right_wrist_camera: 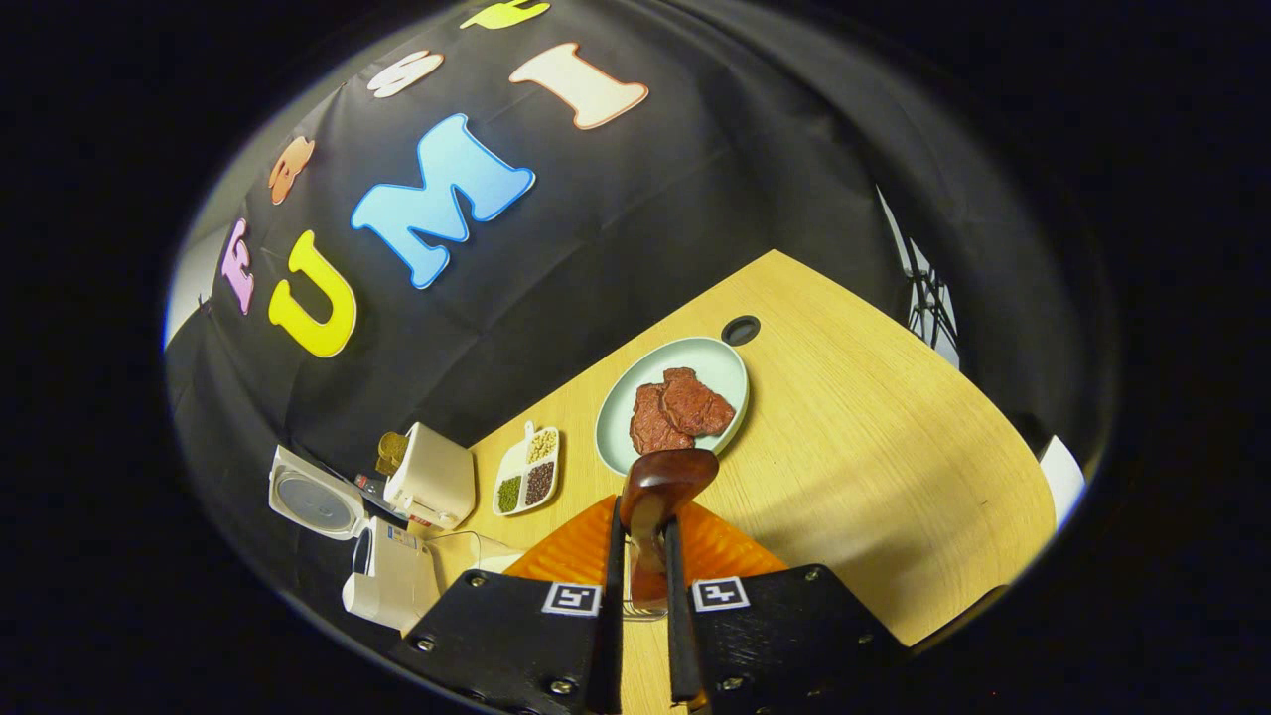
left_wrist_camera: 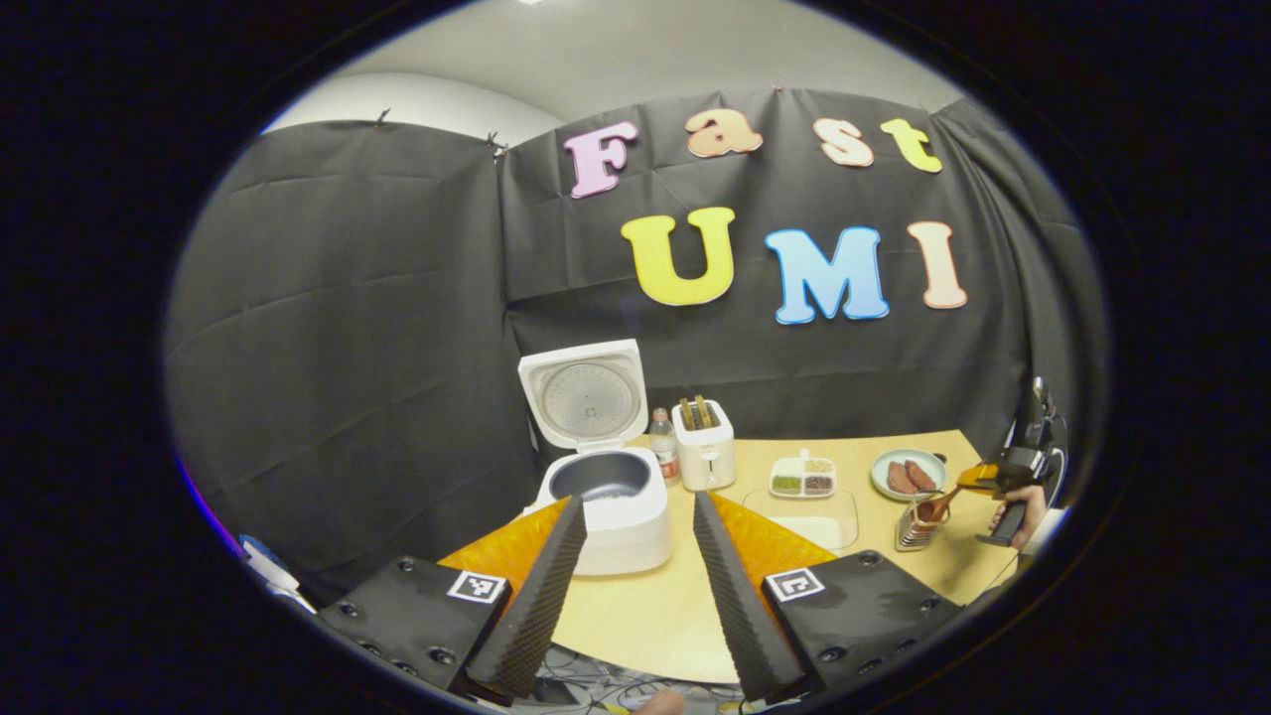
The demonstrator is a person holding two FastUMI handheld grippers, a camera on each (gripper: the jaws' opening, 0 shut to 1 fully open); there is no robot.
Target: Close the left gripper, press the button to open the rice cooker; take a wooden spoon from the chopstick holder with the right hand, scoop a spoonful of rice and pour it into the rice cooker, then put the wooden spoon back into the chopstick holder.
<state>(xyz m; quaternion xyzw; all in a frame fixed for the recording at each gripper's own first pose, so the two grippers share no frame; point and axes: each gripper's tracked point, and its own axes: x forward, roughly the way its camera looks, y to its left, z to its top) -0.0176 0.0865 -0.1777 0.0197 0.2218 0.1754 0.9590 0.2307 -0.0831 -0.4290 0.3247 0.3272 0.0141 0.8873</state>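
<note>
Left gripper view: the left gripper (left_wrist_camera: pixel 635 586) stands wide open, fingers spread and holding nothing, above the near edge of the bench (left_wrist_camera: pixel 655 616). The rice cooker (left_wrist_camera: pixel 606 497) sits near the left edge of the bench with its lid raised upright and the dark inner pot exposed. Just beside it, toward the back edge, stand a small bottle (left_wrist_camera: pixel 664 445) and a toaster (left_wrist_camera: pixel 704 445). A divided dish of beans (left_wrist_camera: pixel 803 478) and a plate of meat (left_wrist_camera: pixel 908 474) lie farther right along the back edge. A clear container of rice (left_wrist_camera: pixel 806 517) rests in front of the divided dish. The chopstick holder (left_wrist_camera: pixel 918 527) stands near the right edge; the right gripper (left_wrist_camera: pixel 978 482), held by a hand (left_wrist_camera: pixel 1023 511), is above it with the wooden spoon (left_wrist_camera: pixel 938 506) angled down toward the holder.

Right gripper view: the right gripper (right_wrist_camera: pixel 643 556) is closed narrowly on the handle of the wooden spoon (right_wrist_camera: pixel 667 479), both fingers pressing it. The spoon bowl points toward the plate of meat (right_wrist_camera: pixel 675 402). The open rice cooker (right_wrist_camera: pixel 387 571) shows at lower left.
</note>
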